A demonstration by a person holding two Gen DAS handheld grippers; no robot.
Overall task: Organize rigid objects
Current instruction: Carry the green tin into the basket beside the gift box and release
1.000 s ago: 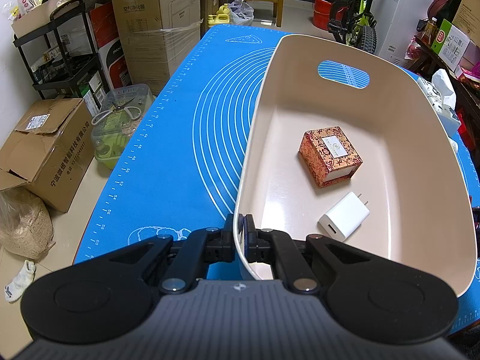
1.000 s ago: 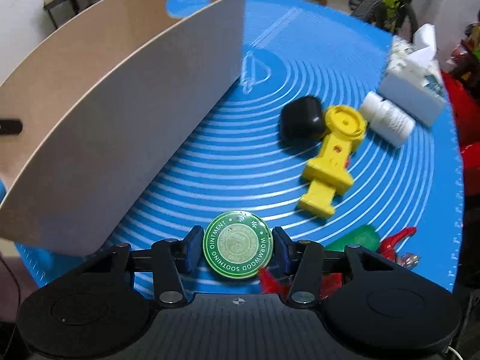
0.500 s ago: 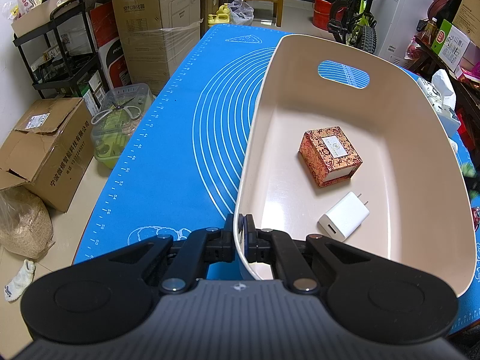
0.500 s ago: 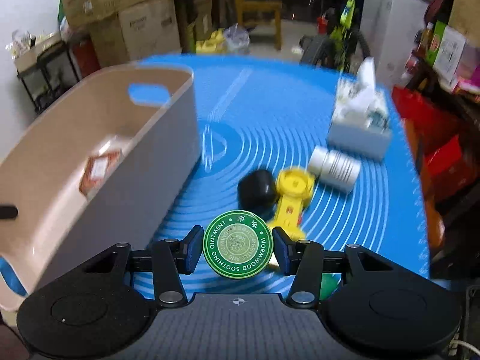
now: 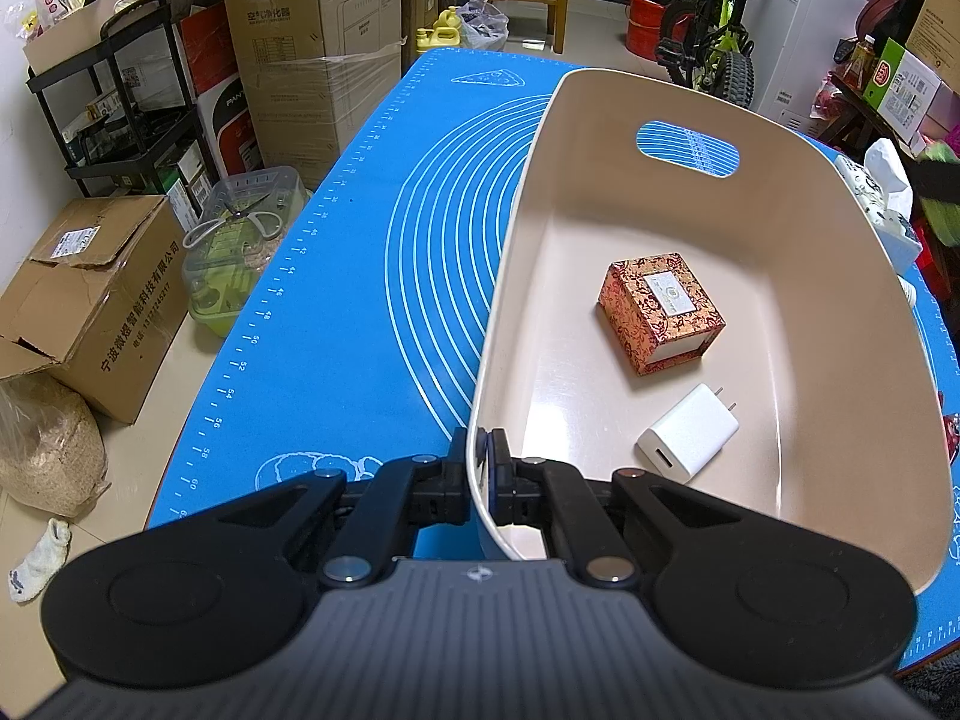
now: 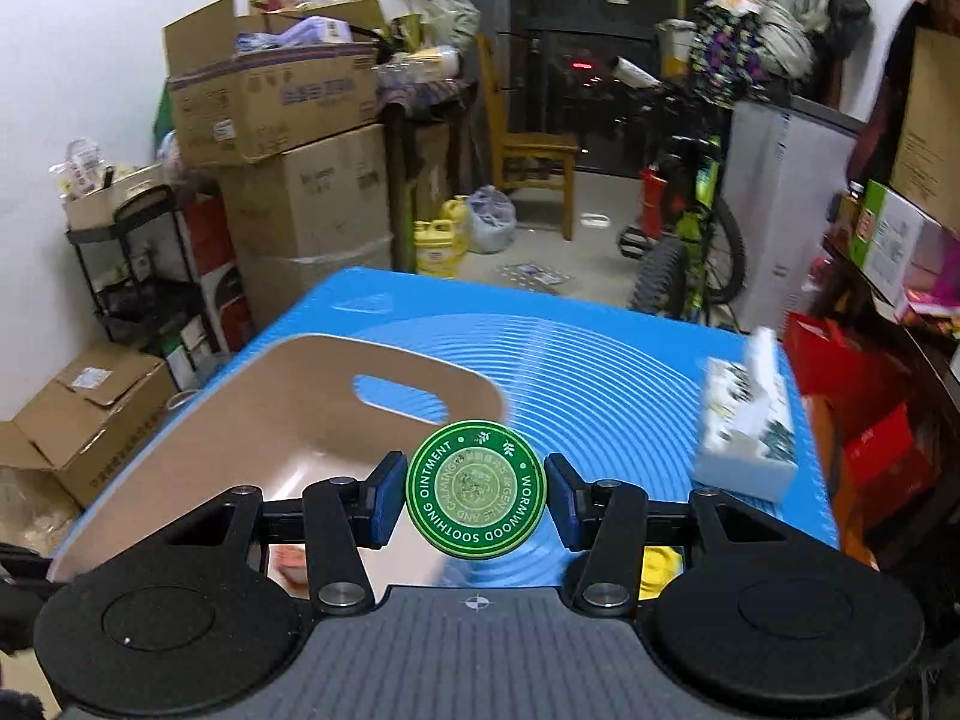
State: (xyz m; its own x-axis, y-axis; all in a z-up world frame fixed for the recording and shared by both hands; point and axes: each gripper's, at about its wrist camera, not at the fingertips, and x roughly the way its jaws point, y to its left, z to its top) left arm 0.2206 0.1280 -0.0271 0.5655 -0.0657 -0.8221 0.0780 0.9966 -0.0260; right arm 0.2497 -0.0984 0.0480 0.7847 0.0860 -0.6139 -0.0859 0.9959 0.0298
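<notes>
The right tongs are rising from where they were a second ago: then they were low over the table beside the bin's outer wall, with a yellow toy, a black case and a white bottle lying ahead; now they are looking over the bin toward the room, and only a scrap of yellow is showing under them. They are staying clamped on the green ointment tin, one pad pressing each side of it, its printed lid facing the camera. The tin is hanging in the air near the bin's right rim, clear of the table. A tissue box is lying on the table to the right, blurred.

The left tongs are staying where they were, pinched together on the bin's near rim, one finger outside the wall and one inside. In the bin, the patterned box and the white charger are lying just as before, near each other but apart.
</notes>
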